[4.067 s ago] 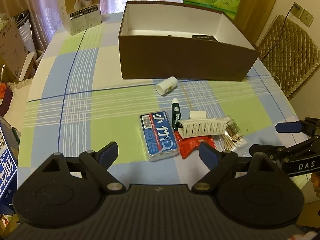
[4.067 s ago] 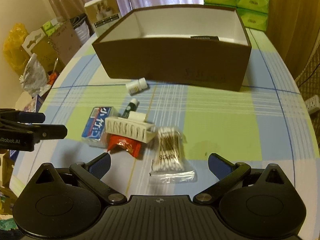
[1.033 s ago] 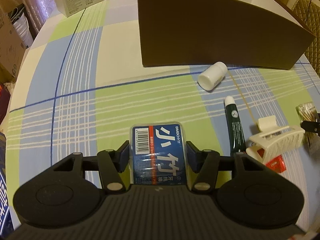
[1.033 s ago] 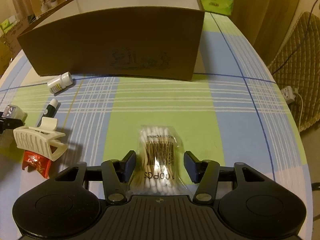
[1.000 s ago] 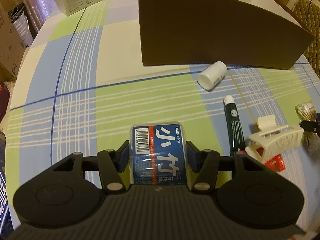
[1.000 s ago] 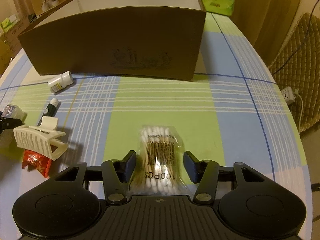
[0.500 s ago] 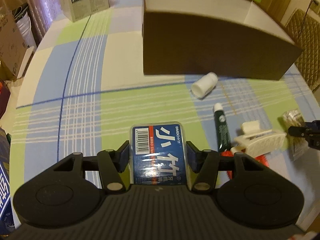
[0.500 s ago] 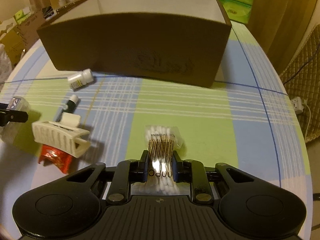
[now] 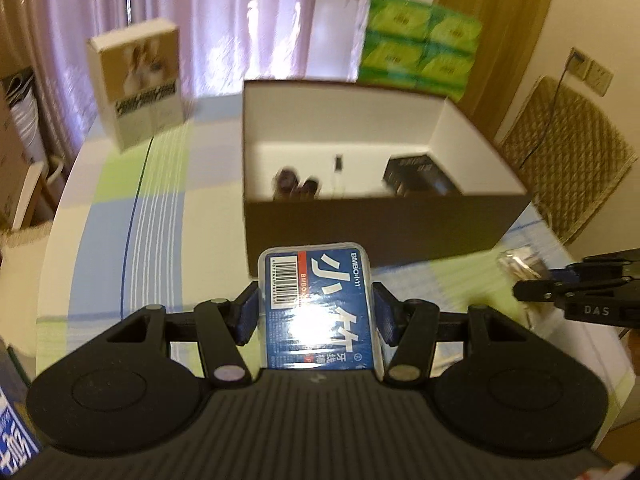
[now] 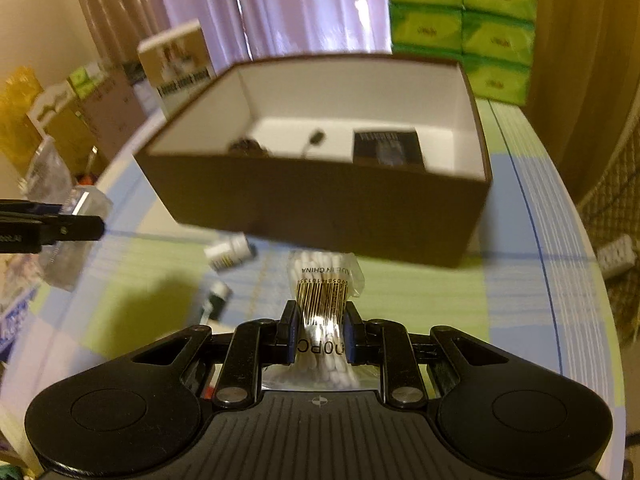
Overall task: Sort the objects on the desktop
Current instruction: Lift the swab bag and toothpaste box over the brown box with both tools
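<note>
My left gripper [image 9: 315, 314] is shut on a blue floss-pick box [image 9: 316, 300] and holds it in the air before the near wall of the brown box [image 9: 380, 224]. My right gripper [image 10: 319, 336] is shut on a clear bag of cotton swabs [image 10: 322, 284], also lifted, in front of the brown box [image 10: 320, 208]. Inside the box lie a black carton [image 10: 386, 148], a dark round item [image 9: 294, 182] and a small black piece [image 10: 316, 136]. A white pill bottle [image 10: 230, 254] and a green tube [image 10: 216, 298] stay on the tablecloth. The right gripper [image 9: 560, 284] shows at the left wrist view's right edge.
A tan-and-white carton [image 9: 138, 80] stands at the table's far left. Green tissue packs [image 10: 460, 28] are stacked behind the brown box. A wicker chair [image 9: 568, 152] is to the right of the table, with a power strip [image 10: 616, 256] beside it. Clutter and bags [image 10: 36, 120] lie to the left.
Both grippers have risen from the tablecloth with their loads, so the brown box's inside now shows. One second ago the right gripper stood open around the swab bag; now it is shut on it.
</note>
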Demonstrator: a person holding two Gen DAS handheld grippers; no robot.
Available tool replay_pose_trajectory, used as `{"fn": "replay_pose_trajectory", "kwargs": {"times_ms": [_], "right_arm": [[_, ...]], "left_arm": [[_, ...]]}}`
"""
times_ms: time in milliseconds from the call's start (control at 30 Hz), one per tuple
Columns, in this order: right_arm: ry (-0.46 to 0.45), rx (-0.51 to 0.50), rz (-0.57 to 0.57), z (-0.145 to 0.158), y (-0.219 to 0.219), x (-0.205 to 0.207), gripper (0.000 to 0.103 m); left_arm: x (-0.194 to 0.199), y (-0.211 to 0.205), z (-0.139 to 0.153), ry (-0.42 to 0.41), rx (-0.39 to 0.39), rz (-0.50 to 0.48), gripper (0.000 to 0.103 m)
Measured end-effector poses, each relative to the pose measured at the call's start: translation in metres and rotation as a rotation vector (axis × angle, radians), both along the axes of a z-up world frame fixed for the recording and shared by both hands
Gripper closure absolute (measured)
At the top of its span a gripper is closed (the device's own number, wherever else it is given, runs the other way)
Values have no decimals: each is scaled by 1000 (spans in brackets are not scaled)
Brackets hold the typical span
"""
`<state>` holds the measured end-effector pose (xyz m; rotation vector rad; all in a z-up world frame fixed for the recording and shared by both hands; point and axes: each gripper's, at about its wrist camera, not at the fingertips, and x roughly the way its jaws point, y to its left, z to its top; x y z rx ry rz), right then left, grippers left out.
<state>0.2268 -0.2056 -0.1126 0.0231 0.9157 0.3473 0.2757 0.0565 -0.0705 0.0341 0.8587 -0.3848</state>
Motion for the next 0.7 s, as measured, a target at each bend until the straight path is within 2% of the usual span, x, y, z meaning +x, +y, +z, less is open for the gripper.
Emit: {"fn": "replay_pose_trajectory", "kwargs": {"times_ms": [233, 400, 700], "right_arm": [[-36, 56, 6, 24, 4, 26, 84], [-86, 73, 4, 42, 12, 57, 84], [-107, 87, -19, 52, 32, 134, 84]], "left_arm": [[29, -12, 23, -53, -19, -36, 50], [63, -23, 35, -77, -34, -46, 50], [149, -49, 30, -42, -31, -25, 50]]}}
